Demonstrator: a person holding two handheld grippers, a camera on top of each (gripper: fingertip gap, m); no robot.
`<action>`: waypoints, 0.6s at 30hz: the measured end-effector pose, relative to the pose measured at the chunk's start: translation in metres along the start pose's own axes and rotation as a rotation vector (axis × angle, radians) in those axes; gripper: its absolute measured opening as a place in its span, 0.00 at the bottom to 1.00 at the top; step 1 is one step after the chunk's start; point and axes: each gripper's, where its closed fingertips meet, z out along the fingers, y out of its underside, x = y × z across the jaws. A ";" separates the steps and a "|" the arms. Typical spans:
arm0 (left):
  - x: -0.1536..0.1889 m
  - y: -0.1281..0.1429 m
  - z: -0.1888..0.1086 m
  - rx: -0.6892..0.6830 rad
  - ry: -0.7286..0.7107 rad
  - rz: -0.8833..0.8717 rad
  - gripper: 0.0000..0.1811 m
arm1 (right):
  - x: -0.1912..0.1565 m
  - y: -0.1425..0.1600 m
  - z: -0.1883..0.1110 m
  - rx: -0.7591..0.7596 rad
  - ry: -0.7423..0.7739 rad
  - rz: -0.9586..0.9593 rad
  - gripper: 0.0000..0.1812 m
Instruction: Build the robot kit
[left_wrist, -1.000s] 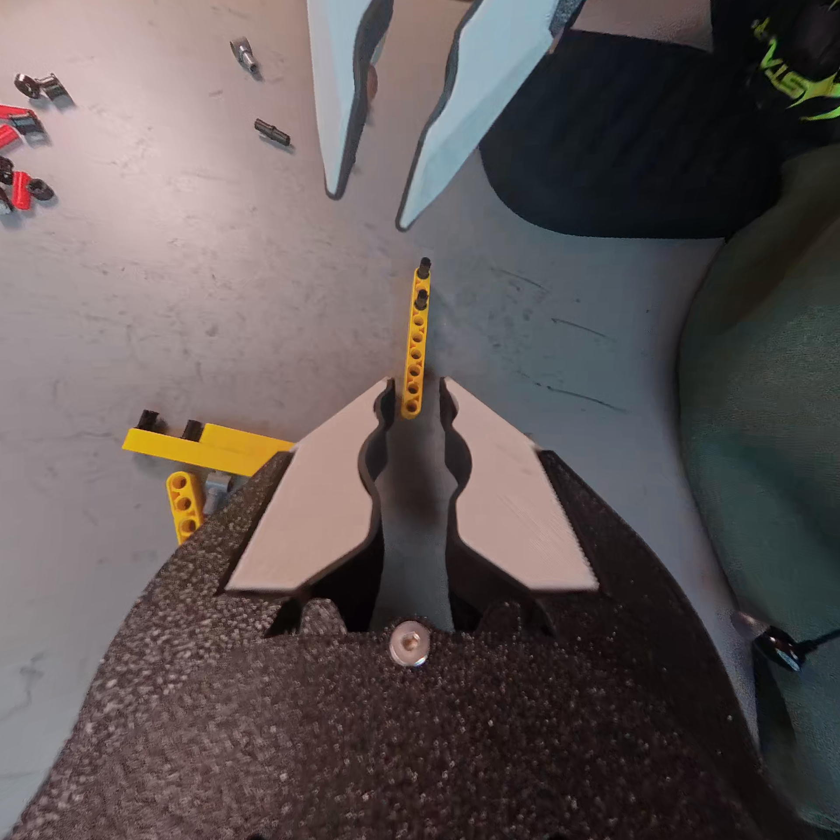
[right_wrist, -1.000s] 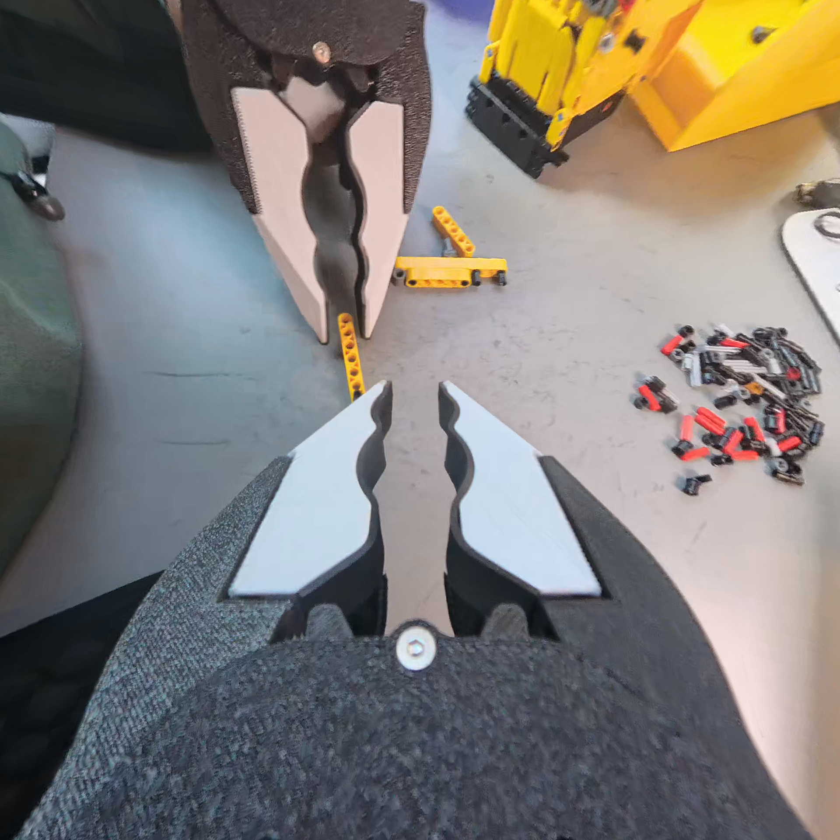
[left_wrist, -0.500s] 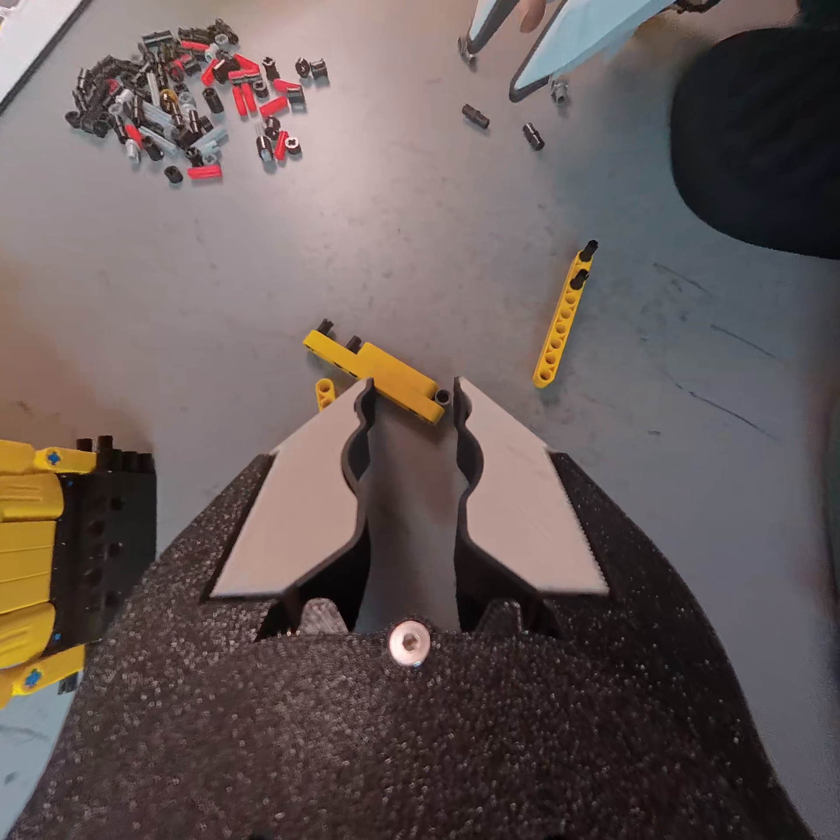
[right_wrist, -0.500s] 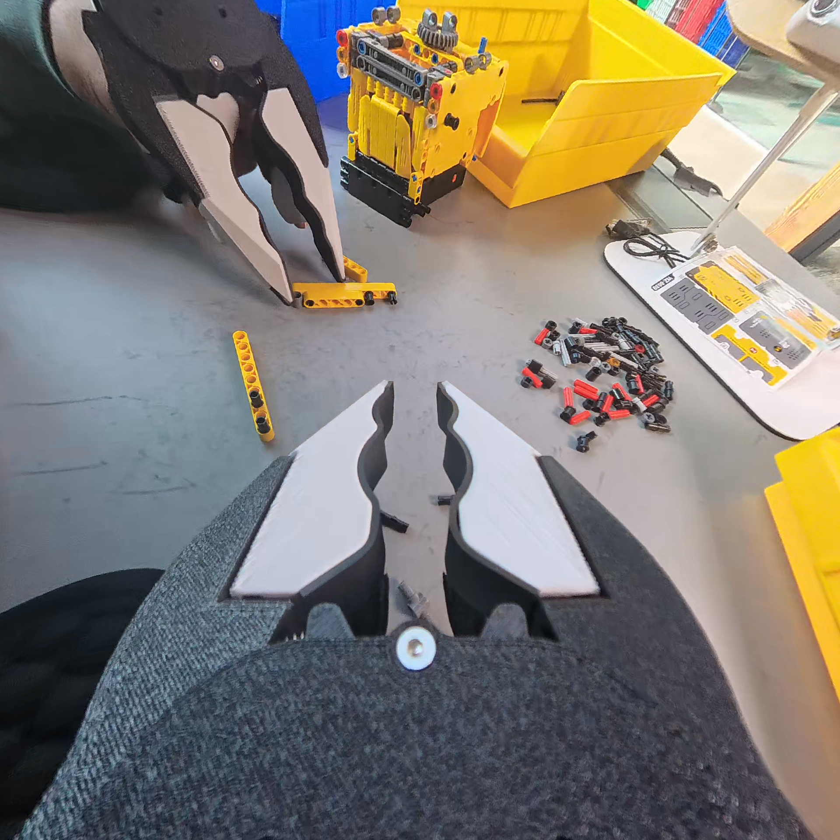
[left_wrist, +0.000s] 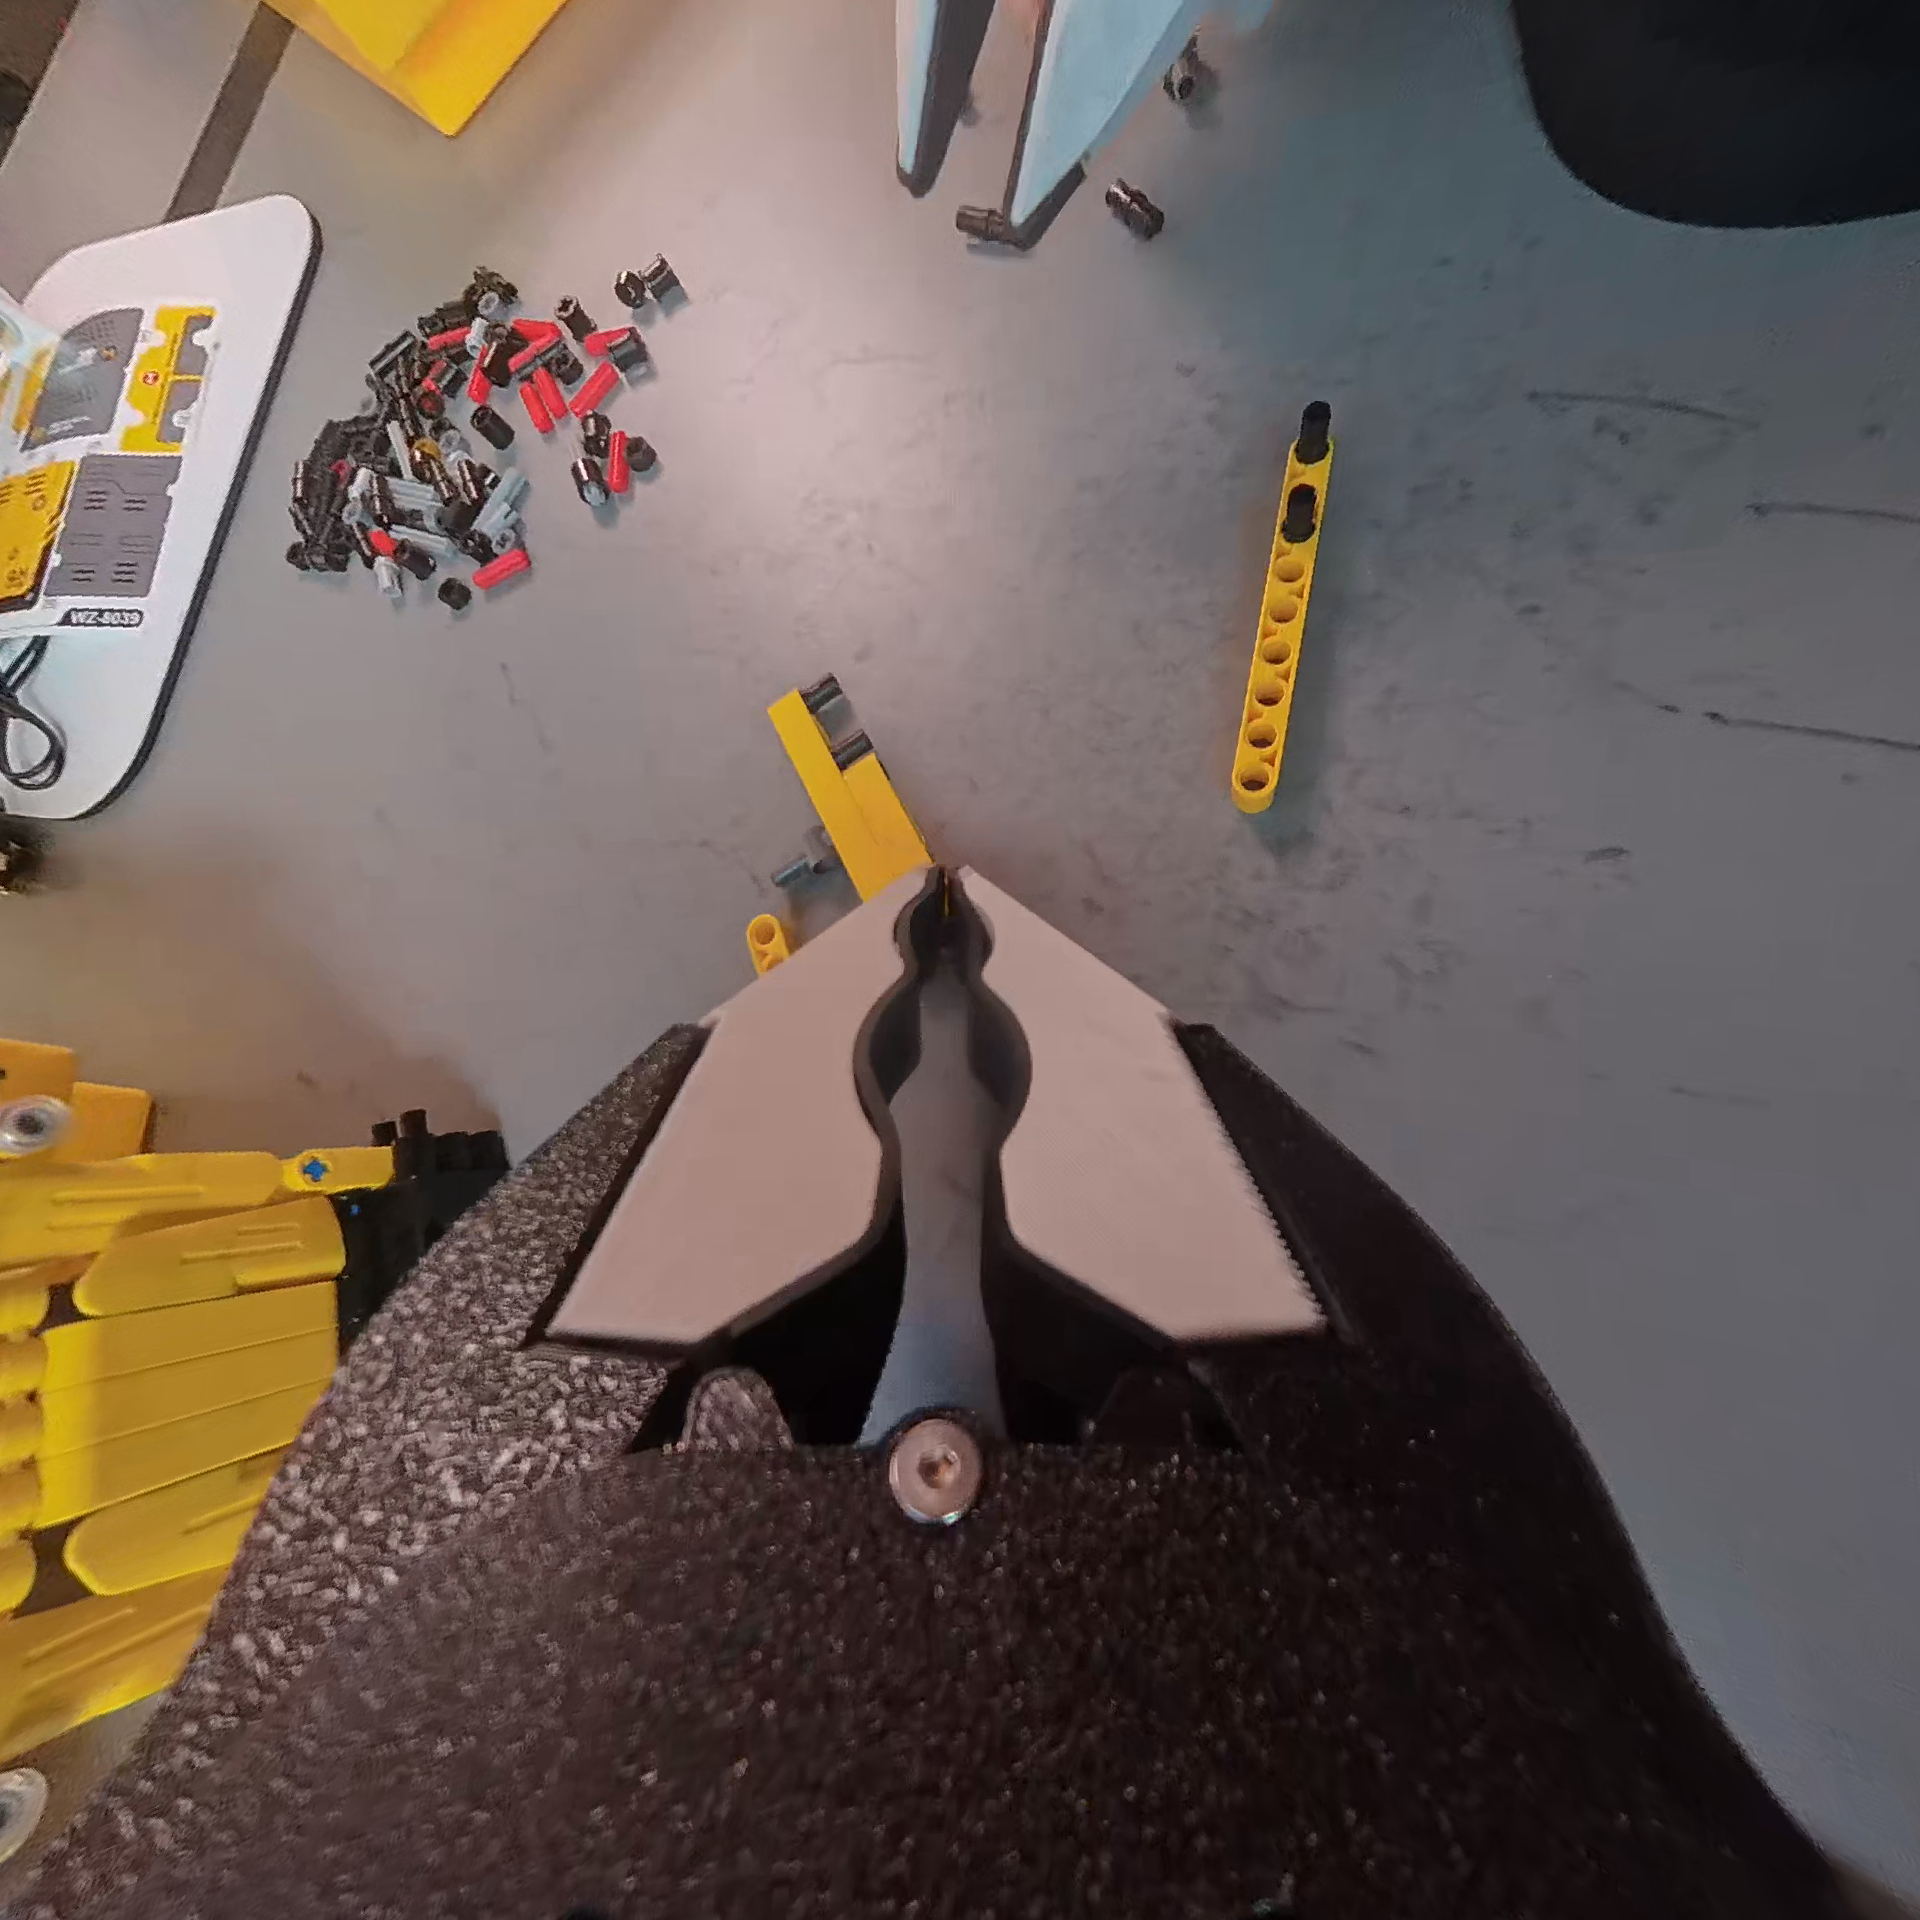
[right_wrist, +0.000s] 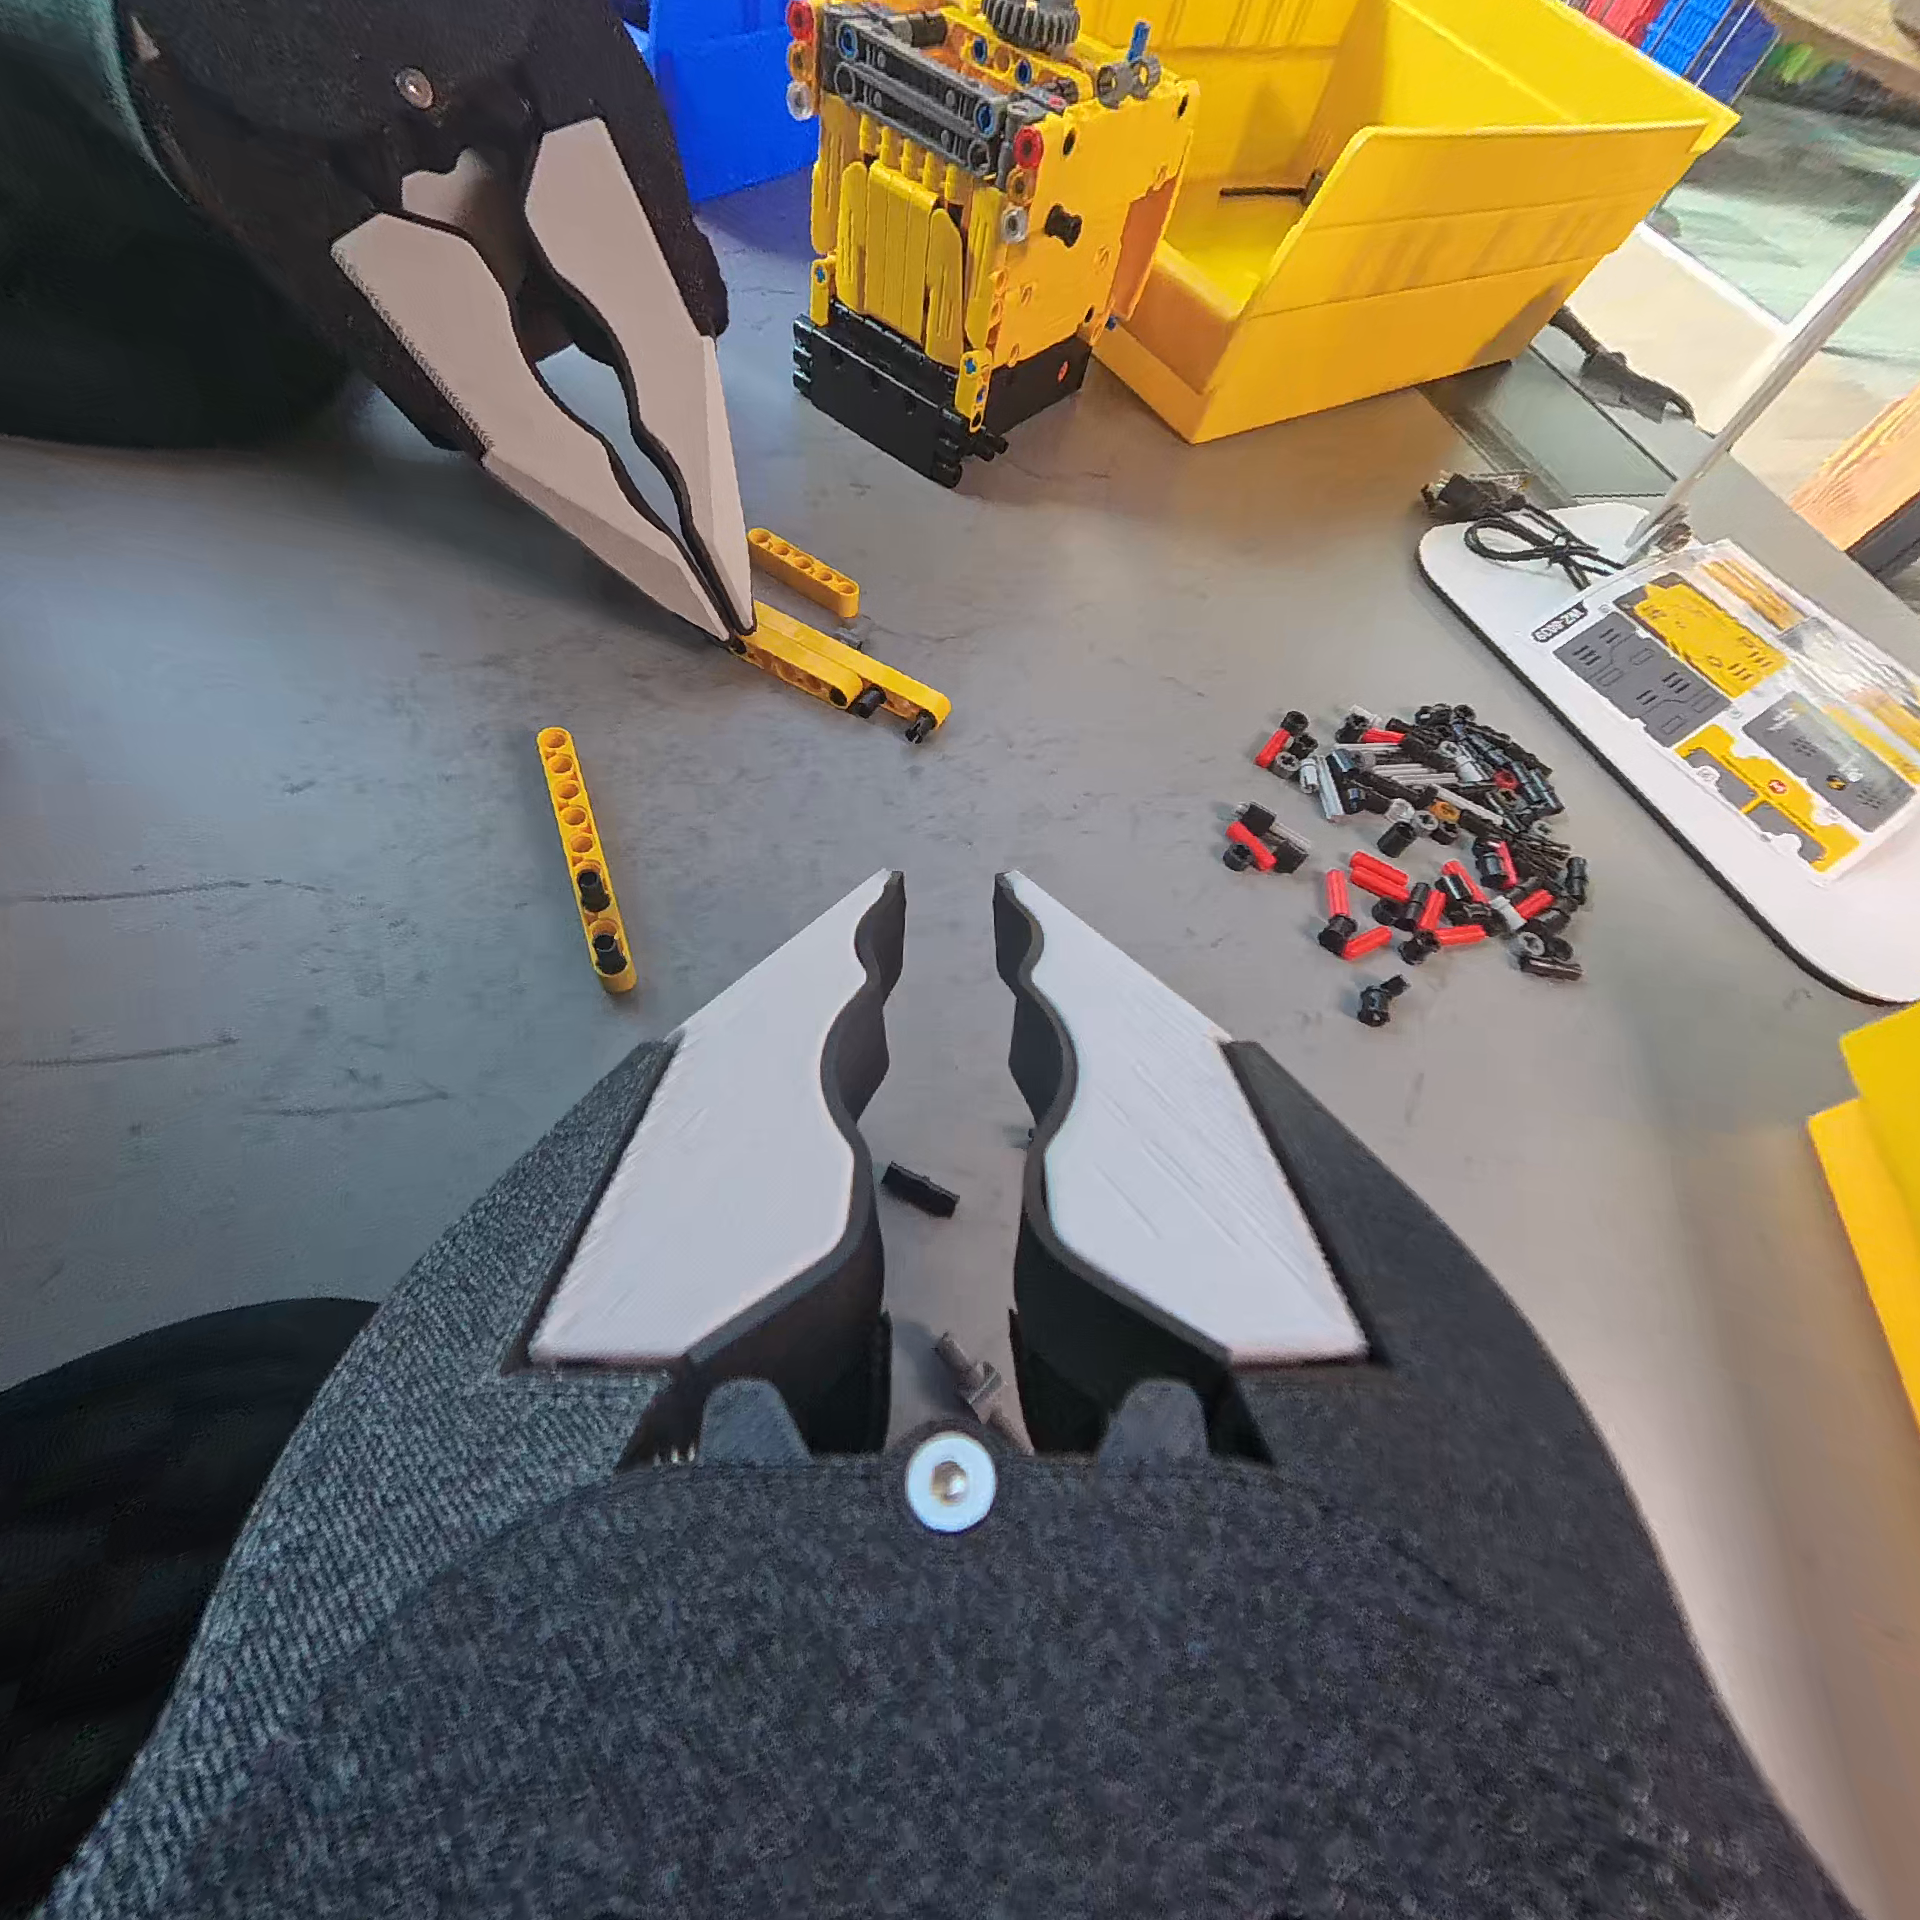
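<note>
Since half a second ago the left claw (left_wrist: 943, 883) has pinched its grey, wavy-edged fingers together on the near end of the yellow beam assembly (left_wrist: 847, 795), which was then lying loose between spread tips. From the right wrist view the same left claw (right_wrist: 736, 629) touches down on that assembly (right_wrist: 842, 670), whose far end carries two black pins. The right claw (right_wrist: 945, 883) hangs above the worktop (right_wrist: 260, 935) with its jaws apart and nothing between them; a small black pin (right_wrist: 920, 1188) lies on the surface under its gap.

Left of the right claw lies a long yellow beam (right_wrist: 585, 857), flat, pierced with round holes, two black pins seated near its closer end. A short yellow beam (right_wrist: 803, 557) sits just beyond the left claw's tips. Right of the right claw is a loose heap of small parts (right_wrist: 1423, 842), glossy red, black and pale grey connectors.

Farther off stands a blocky yellow and black model (right_wrist: 966, 229) with ribbed panels, beside an open yellow plastic bin (right_wrist: 1351, 291); what it holds cannot be made out. A white rounded board (right_wrist: 1621, 748) at the far right carries a printed sheet (right_wrist: 1745, 707) in yellow and grey, with a coiled black cable (right_wrist: 1527, 545) on it. The worktop is dull grey and scuffed.
</note>
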 end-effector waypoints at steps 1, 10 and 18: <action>-0.001 -0.001 -0.001 0.011 0.006 -0.020 0.00 | -0.001 0.001 0.002 -0.011 -0.010 -0.004 0.09; -0.006 0.006 0.004 -0.027 0.069 -0.290 0.11 | -0.001 -0.007 0.010 -0.014 -0.017 -0.021 0.09; -0.019 -0.002 -0.002 -0.064 -0.333 0.428 0.08 | -0.002 -0.013 0.003 0.043 -0.016 -0.042 0.09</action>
